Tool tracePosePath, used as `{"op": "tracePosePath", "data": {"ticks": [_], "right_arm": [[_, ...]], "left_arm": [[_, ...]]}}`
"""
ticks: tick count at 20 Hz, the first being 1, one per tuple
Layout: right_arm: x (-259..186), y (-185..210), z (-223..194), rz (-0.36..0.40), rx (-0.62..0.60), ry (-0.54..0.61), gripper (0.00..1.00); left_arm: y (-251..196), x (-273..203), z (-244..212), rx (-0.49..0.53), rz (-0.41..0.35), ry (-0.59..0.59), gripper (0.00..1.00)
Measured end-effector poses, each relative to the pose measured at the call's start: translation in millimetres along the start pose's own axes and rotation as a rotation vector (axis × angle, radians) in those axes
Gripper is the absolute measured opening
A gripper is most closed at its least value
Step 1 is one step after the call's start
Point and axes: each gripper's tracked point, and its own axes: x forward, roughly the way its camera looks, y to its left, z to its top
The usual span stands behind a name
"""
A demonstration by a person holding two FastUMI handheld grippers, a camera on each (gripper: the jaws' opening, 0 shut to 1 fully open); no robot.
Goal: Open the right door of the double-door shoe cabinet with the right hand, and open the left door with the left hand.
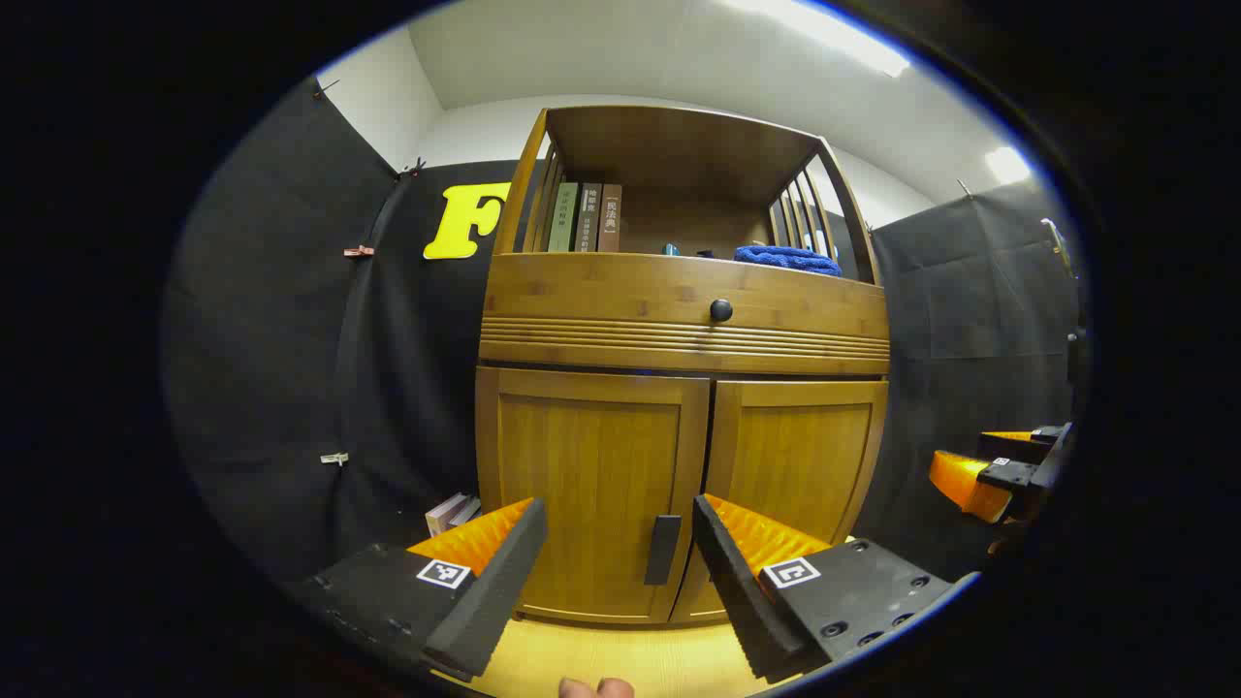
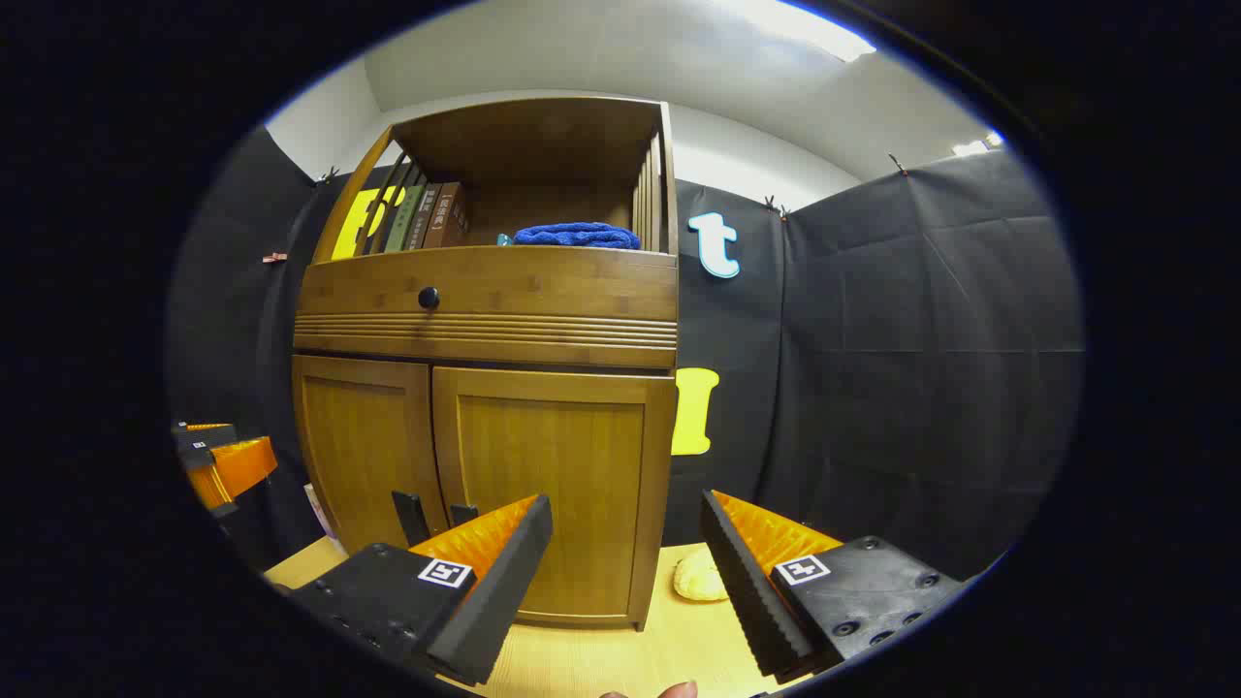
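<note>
A bamboo shoe cabinet (image 1: 679,320) stands ahead with both lower doors closed. In the left gripper view the left door (image 1: 591,485) carries a black handle (image 1: 663,549) between my left gripper's (image 1: 620,572) spread fingers; the gripper is open and short of it. The right door (image 1: 790,465) is beside it. In the right gripper view the right door (image 2: 548,485) sits ahead of my open right gripper (image 2: 625,572), with two black handles (image 2: 411,517) at lower left. The other gripper (image 2: 218,463) shows at the left edge there, and at the right edge (image 1: 999,475) of the left gripper view.
Above the doors is a drawer with a round black knob (image 1: 720,310). The open shelf holds books (image 1: 587,218) and a folded blue towel (image 1: 787,259). A pale round object (image 2: 698,577) lies on the wooden floor right of the cabinet. Books (image 1: 451,512) lie at its left.
</note>
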Motion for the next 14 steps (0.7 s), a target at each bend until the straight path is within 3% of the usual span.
{"op": "tracePosePath", "data": {"ticks": [10,14], "right_arm": [[-0.8,-2.2,1.0,-0.014,-0.011,-0.002,0.97],[1.5,1.0,1.5,-0.015,-0.023,-0.006,0.97]], "left_arm": [[3.0,4.7,-2.2,0.011,-0.004,0.013,0.94],[5.9,7.5,-1.3,0.008,-0.006,0.011,0.91]]}}
